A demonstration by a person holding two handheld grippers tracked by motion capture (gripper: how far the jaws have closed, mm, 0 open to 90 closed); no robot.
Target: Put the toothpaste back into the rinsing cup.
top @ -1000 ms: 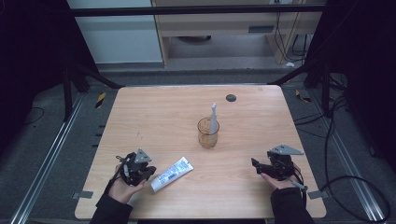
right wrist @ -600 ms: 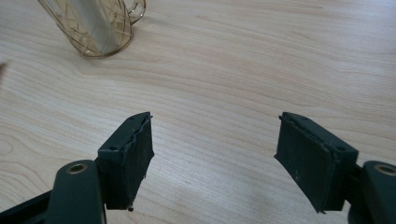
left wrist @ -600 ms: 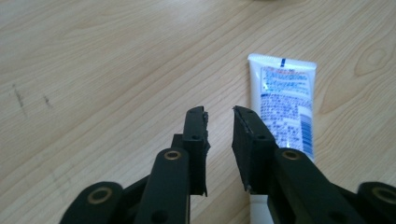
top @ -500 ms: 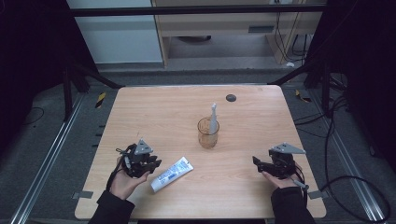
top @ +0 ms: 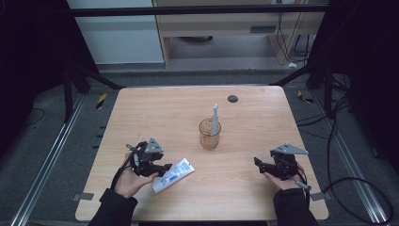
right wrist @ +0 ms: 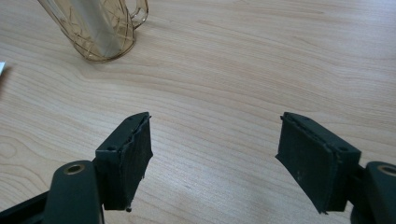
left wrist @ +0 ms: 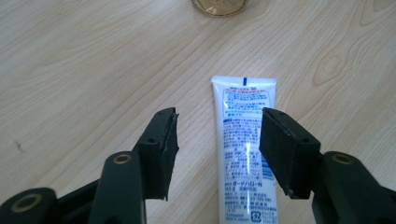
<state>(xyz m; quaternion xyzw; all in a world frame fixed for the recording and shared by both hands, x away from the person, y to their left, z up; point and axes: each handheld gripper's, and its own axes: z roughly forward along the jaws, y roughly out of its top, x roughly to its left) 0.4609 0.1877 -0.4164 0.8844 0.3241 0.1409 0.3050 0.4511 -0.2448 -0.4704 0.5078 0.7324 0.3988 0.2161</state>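
Opening over the tube (left wrist: pixel 245 149) | left hand-held gripper (left wrist: pixel 217 135) jaws just spread wide, gripping nothing | right hand-held gripper (right wrist: pixel 215 154) open, empty | tube lies flat on worktop (top: pixel 244 188), pickup pending

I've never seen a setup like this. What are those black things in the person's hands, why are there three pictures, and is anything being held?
A person holds a hand-operated two-jaw tool in each hand: the left gripper and right gripper. The high view looks down on the wooden table; the other two come from cameras riding on each gripper, looking along its black jaws. On the table lie a white toothpaste tube and a clear amber cup with a white stick-like item standing in it. Nothing is held: the left jaws have just been opening above the tube, the right jaws stand open.
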